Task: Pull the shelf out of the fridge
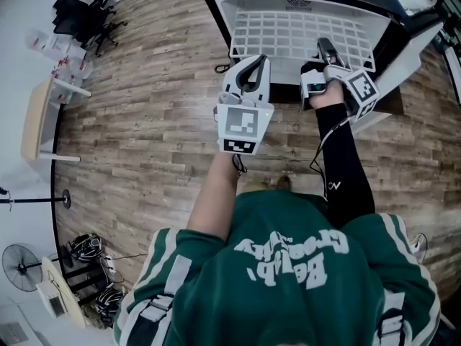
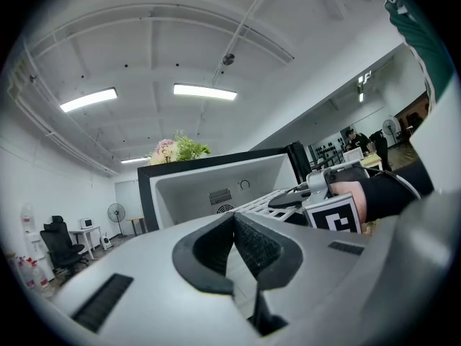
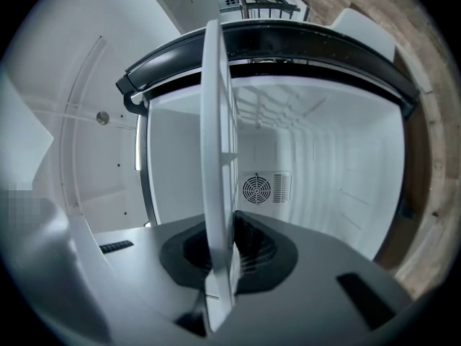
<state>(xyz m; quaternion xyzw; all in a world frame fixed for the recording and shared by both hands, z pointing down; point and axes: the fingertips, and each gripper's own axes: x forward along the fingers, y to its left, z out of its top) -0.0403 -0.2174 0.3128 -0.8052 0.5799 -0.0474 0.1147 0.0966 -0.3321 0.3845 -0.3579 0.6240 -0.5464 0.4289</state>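
Both grippers are closed: right gripper [image 1: 325, 49] clamps the front edge of the shelf [image 1: 288, 31], probably light but stiff; left gripper [image 1: 252, 71] holds nothing.

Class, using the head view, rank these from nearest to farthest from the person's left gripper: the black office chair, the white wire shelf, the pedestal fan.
Measured from the left gripper:
1. the white wire shelf, just ahead and to its right.
2. the black office chair, far across the floor at the upper left.
3. the pedestal fan, in the lower left corner.
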